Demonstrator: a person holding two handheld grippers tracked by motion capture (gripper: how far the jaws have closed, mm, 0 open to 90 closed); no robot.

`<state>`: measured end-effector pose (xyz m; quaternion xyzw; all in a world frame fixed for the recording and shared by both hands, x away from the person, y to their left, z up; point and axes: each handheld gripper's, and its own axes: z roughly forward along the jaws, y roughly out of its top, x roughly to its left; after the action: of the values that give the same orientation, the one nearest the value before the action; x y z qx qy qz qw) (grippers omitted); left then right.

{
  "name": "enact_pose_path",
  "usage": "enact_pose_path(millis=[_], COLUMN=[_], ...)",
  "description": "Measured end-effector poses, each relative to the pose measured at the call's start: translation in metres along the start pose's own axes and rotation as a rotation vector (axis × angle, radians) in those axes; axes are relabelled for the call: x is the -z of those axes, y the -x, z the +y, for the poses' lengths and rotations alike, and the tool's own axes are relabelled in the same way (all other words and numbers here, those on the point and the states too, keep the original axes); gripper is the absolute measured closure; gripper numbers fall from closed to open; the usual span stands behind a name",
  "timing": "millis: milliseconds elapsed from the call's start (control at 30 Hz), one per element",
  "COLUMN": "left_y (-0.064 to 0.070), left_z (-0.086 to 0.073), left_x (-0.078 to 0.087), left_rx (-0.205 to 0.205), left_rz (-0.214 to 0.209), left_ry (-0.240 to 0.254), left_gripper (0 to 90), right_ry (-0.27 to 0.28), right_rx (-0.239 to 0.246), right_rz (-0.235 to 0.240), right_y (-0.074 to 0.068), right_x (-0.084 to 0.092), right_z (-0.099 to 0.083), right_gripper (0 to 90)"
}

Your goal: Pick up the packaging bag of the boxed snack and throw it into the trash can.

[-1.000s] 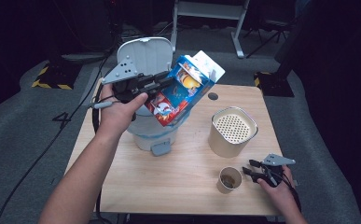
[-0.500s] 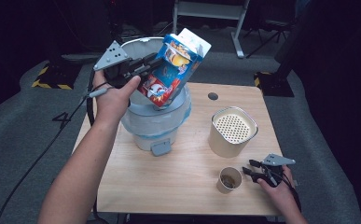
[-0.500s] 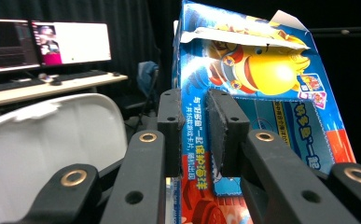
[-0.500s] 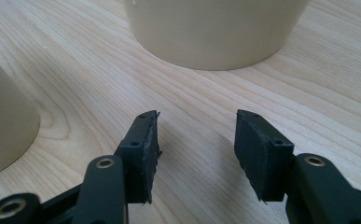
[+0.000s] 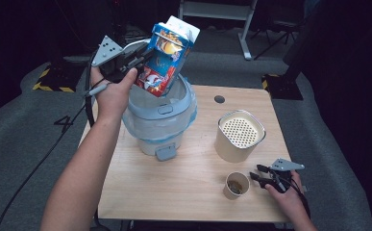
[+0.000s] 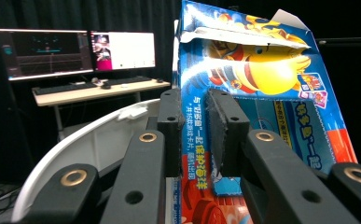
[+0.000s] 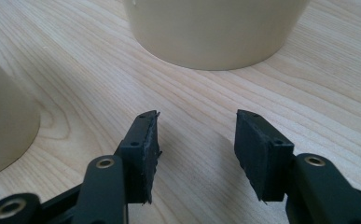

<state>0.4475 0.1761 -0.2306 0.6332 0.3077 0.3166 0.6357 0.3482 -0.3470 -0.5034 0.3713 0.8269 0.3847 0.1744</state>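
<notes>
The left gripper [image 5: 134, 61] is clamped on one wall of an opened snack box [image 5: 163, 60], jaws pinching the cardboard edge. The box hangs tilted over the open bin [image 5: 158, 111], its long axis leaning up and away to the right, torn flap uppermost, lower end just above the bin's mouth. The raised bin lid [image 6: 99, 140] stands close behind the gripper. Judged: release calls for the box's lower end to stay inside the rim; room there is ample. The right gripper [image 5: 259, 173] rests on the table [image 5: 174, 192] just beside a paper cup [image 5: 236, 185], jaws apart with nothing between them. A perforated-top canister [image 5: 239, 135] stands nearby.
</notes>
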Motion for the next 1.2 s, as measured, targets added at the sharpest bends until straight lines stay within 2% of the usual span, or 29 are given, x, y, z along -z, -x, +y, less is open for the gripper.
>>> enact_pose_path(millis=[333,533,800,1200], left_y=[-0.002,-0.002,-0.001,-0.001], left_z=[-0.010,-0.014,-0.018,-0.029], left_x=[-0.010,-0.014,-0.015,-0.015], left_rx=[-0.045,-0.045,-0.065,-0.057], left_rz=[0.049,0.071,0.074,0.076], left_ry=[-0.051,-0.080,-0.109,-0.176], left_gripper=[75.8,75.7,75.3,75.6], right_ry=[0.000,0.000,0.000,0.000], right_rx=[0.000,0.000,0.000,0.000], right_rz=[0.000,0.000,0.000,0.000], right_y=[0.000,0.000,0.000,0.000], right_x=[0.000,0.000,0.000,0.000], right_z=[0.000,0.000,0.000,0.000], right_gripper=[50.2,50.2,50.2,50.2])
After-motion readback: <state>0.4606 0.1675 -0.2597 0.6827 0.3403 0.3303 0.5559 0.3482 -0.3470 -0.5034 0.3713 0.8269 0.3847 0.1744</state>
